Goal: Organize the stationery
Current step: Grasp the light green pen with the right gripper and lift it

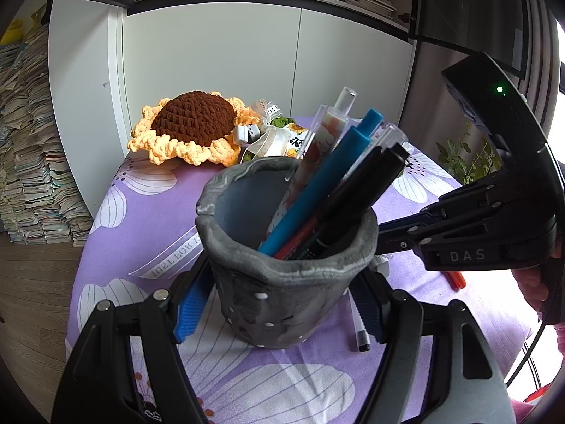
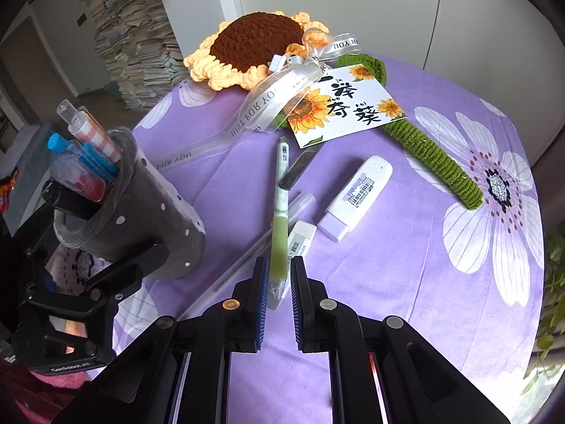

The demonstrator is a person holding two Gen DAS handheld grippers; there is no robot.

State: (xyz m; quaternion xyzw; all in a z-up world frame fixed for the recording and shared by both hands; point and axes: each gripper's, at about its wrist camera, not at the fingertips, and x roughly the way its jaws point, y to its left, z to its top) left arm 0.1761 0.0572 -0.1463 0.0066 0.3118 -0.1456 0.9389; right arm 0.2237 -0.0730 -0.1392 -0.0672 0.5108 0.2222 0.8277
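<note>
My left gripper (image 1: 279, 309) is shut on a grey spotted pen cup (image 1: 282, 282), with its blue pads on both sides. The cup (image 2: 159, 219) holds several pens (image 1: 317, 194), some blue, black and clear. My right gripper (image 2: 280, 275) hangs just right of the cup, shut down to a narrow slit and holding nothing. Through that slit shows a green and white pen (image 2: 280, 212), which lies on the purple flowered cloth (image 2: 406, 282). In the left wrist view the right gripper's fingers (image 1: 406, 229) reach behind the cup, so their tips are hidden.
Around the green pen lie a white eraser (image 2: 300, 238), a clear pen (image 2: 247, 258) and a white and lilac correction tape (image 2: 356, 198). A crochet sunflower (image 2: 254, 42) with a card (image 2: 342, 106) and ribbon fills the back. An orange pen (image 1: 455, 279) and a white marker (image 1: 360, 328) lie by the cup.
</note>
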